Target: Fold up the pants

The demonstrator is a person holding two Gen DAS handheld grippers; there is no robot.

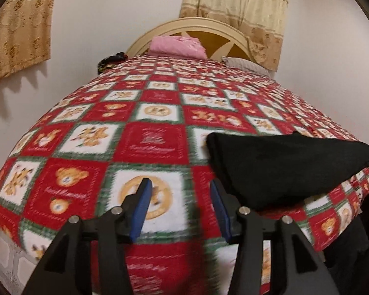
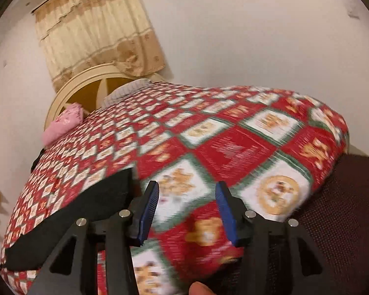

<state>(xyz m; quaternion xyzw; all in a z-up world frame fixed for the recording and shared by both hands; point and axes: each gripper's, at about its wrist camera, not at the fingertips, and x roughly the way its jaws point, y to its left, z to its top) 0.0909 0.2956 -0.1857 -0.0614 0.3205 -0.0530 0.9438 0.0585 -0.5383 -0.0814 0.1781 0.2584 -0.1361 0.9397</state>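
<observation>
The black pants (image 1: 283, 167) lie folded into a flat wedge on the red, white and green bear-patterned bedspread (image 1: 145, 145), near the bed's front edge. In the left wrist view they sit just right of my left gripper (image 1: 179, 186), which is open with only bedspread between its blue pads. In the right wrist view the same pants (image 2: 81, 209) lie to the left of my right gripper (image 2: 187, 189), also open and holding nothing. Neither gripper touches the cloth.
A pink folded cloth (image 1: 177, 46) and a pale pillow (image 1: 246, 65) rest by the cream headboard (image 1: 192, 24). Curtains (image 1: 236, 5) hang behind. A dark mesh chair back (image 2: 339, 209) stands at the bed's right. A fingertip (image 2: 200, 288) shows at the bottom edge.
</observation>
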